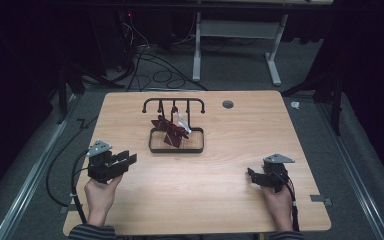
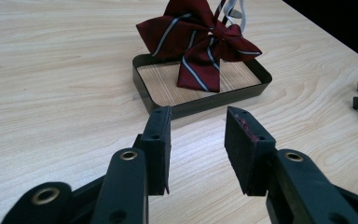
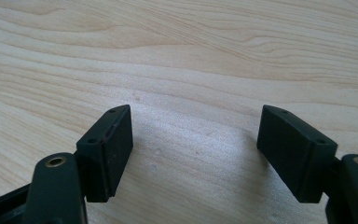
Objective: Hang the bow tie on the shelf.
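**Open fingers, bow tie in the tray**

Left gripper (image 2: 198, 140): fingers (image 2: 158, 140) parted about halfway, nothing between them, only bare wood under the gap. Pointed toward the dark red striped bow tie (image 2: 200, 44), near it but well apart from touching. Right gripper (image 3: 196, 149): fingers (image 3: 109, 144) spread wide, empty, low over the wooden surface (image 3: 177, 56). Seen from the high view, left gripper (image 1: 125, 161) at the left front of the surface, right gripper (image 1: 252, 176) at the right front, each in one hand. Bow tie (image 1: 170, 131) hanging from the black rack (image 1: 174, 102), lower end inside the black tray (image 1: 176, 149) at the middle of the surface.
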`<state>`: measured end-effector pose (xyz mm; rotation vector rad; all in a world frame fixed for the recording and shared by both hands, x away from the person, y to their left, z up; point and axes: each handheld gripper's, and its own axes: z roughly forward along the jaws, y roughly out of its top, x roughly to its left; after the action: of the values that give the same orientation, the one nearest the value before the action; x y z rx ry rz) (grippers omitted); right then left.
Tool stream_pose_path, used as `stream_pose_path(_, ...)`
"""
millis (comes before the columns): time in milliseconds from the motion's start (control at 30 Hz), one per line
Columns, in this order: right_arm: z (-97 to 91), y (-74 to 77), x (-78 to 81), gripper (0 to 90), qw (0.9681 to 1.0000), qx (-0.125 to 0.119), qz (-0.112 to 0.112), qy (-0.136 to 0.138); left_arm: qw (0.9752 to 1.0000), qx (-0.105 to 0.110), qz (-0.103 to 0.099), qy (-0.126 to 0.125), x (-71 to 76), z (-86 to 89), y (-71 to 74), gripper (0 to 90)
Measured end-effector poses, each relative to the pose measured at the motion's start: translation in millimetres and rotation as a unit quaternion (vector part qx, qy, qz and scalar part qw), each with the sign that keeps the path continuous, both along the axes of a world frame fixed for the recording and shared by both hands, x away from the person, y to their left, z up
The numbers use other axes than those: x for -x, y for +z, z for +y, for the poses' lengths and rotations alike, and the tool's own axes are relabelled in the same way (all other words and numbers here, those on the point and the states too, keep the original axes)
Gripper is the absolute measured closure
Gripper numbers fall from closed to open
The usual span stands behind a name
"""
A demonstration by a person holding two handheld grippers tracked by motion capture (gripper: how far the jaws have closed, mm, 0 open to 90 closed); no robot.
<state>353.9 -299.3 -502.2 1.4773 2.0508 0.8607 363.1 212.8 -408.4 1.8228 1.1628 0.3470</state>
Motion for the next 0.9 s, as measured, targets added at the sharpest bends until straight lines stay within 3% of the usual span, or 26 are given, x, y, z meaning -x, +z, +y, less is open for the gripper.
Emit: stream_pose_path(900,0.0,0.0,0.0,27.9,1.0000,0.000,0.000,0.000,0.9996,-0.011,0.017,0.022,4.8,3.4,-14.6,58.9)
